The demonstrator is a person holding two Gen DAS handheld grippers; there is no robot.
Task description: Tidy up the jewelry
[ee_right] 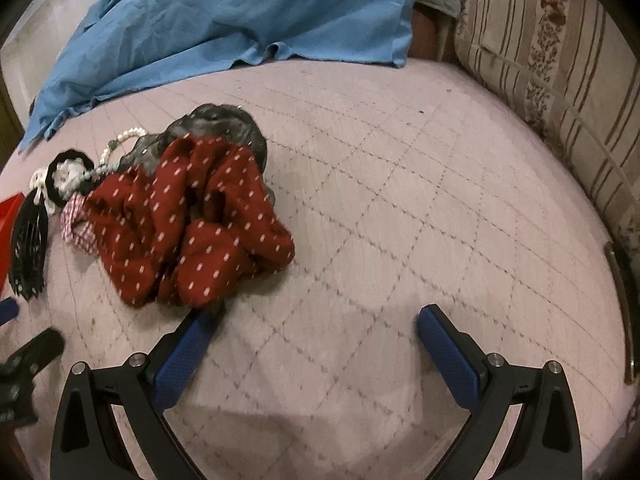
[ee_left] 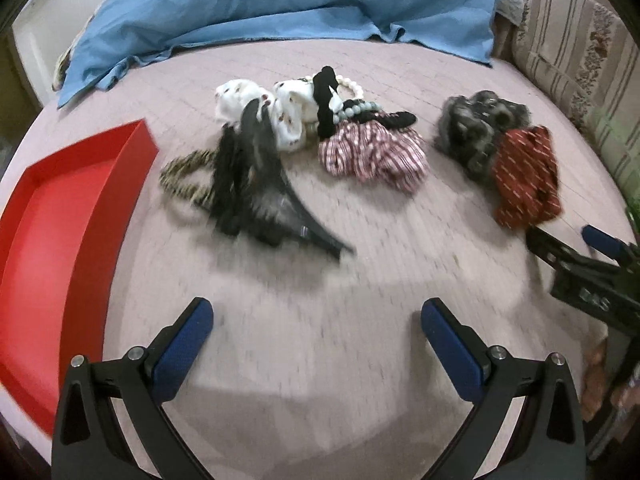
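Hair accessories and jewelry lie on a pink quilted bed. In the left wrist view a black comb clip (ee_left: 256,184), a leopard-print band (ee_left: 186,178), a white patterned scrunchie (ee_left: 260,108), a pearl bracelet (ee_left: 352,82) and a striped pink scrunchie (ee_left: 372,152) form a heap ahead. A grey scrunchie (ee_left: 476,128) and a red dotted scrunchie (ee_left: 524,176) lie to the right. My left gripper (ee_left: 316,324) is open and empty, short of the heap. My right gripper (ee_right: 312,332) is open, its left fingertip at the red dotted scrunchie's (ee_right: 188,220) near edge.
A red tray (ee_left: 60,232) sits at the left of the bed. A crumpled blue cloth (ee_left: 280,4) covers the far side. A striped cushion (ee_right: 560,60) borders the right. The right gripper (ee_left: 592,264) shows at the left wrist view's right edge.
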